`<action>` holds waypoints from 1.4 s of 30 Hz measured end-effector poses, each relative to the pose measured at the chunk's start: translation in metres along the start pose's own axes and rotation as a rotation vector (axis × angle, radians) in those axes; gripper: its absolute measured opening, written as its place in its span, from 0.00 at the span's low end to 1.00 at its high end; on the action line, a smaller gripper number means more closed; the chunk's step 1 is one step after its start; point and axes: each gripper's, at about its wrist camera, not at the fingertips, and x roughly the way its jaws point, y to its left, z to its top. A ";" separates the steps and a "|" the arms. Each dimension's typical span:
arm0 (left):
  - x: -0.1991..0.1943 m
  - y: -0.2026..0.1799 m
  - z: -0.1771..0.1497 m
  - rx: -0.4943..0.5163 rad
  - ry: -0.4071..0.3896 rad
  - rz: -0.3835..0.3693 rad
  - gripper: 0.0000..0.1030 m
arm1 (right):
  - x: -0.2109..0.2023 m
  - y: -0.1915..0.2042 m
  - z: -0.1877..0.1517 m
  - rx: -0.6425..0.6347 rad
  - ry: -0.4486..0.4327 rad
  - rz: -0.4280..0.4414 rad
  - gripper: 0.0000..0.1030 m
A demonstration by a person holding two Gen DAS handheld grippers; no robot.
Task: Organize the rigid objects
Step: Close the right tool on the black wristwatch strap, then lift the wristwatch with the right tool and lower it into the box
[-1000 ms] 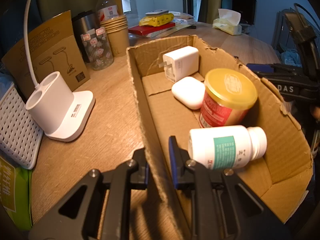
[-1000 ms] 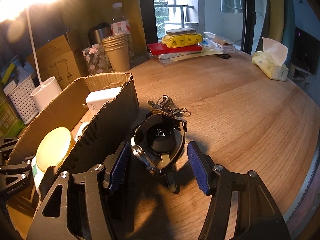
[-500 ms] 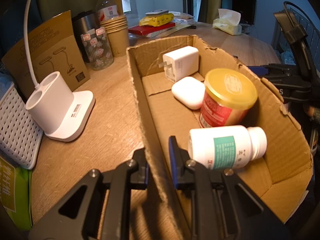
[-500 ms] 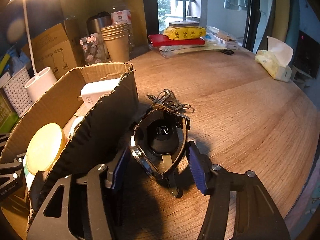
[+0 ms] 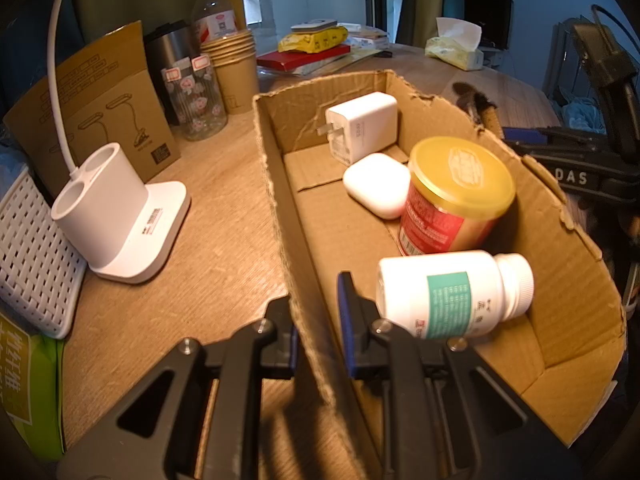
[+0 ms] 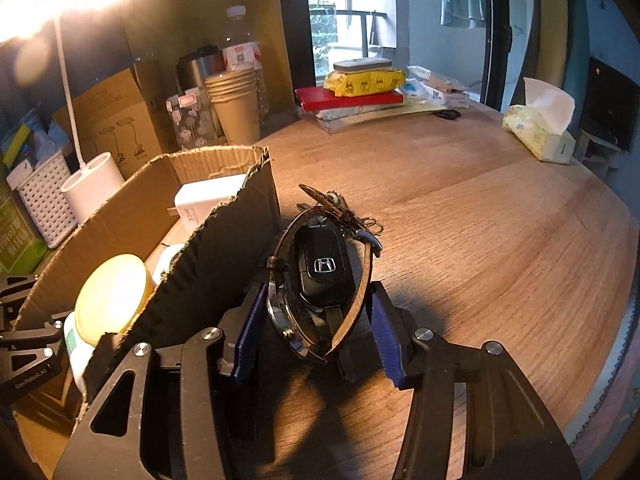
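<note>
The left gripper (image 5: 318, 328) is clamped on the near wall of the cardboard box (image 5: 276, 184). Right of the box, on the tabletop (image 6: 480, 232), the right gripper (image 6: 316, 320) has just been closing around a wristwatch (image 6: 288, 320) and car key (image 6: 324, 268), pads not yet pressing.

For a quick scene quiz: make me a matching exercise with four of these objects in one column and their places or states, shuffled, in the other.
Things
1. white pill bottle
2. yellow-lidded jar
3. car key
4. cardboard box wall

States
A. clamped by the left claw
B. on the table outside the box, inside a watch strap, between the right claw's closing pads
C. lying on its side in the box
D. standing upright in the box

Pairs: 1-C, 2-D, 3-B, 4-A
</note>
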 end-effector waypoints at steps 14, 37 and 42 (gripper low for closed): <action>0.000 -0.001 0.000 0.000 0.000 0.000 0.17 | -0.032 -0.001 0.016 0.004 -0.085 -0.003 0.51; 0.000 0.000 0.000 0.000 0.000 0.000 0.17 | -0.054 0.055 0.056 -0.108 -0.166 0.081 0.51; 0.000 -0.001 0.000 0.000 0.000 0.000 0.17 | -0.045 0.068 0.057 -0.131 -0.155 0.105 0.51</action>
